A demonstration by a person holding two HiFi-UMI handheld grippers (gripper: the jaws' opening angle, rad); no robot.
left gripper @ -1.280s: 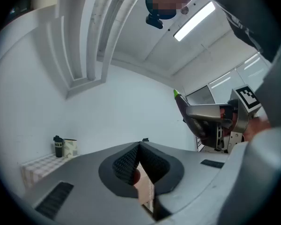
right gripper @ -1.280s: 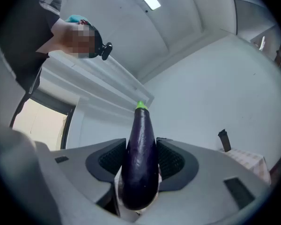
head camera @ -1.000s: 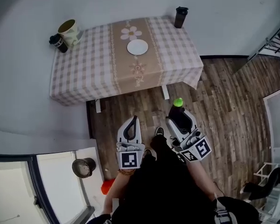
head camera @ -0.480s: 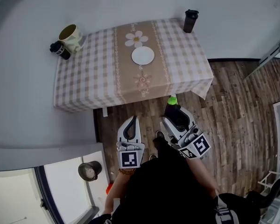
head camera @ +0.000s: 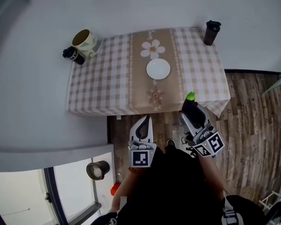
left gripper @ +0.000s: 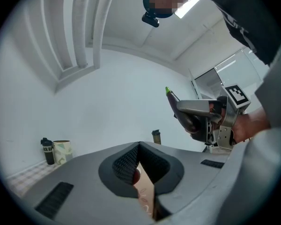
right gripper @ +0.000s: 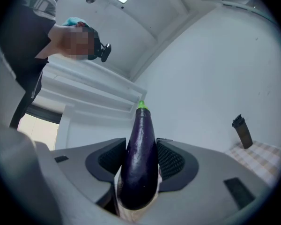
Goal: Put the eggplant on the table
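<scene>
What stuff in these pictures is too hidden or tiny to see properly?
- Dark purple eggplant, thick end: right gripper view, sunk between the right gripper's jaws.
- Small black bottle, its label: head view, too small to read.
- Pale mug, its contents: head view, too small to tell.

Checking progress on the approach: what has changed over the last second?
The person has stepped toward the table, so the right gripper and left gripper are closer to its near edge; the eggplant tip now overlaps that edge in the head view. Unchanged: right gripper clamped on the eggplant, left gripper shut and empty, plate and mug in place.
</scene>
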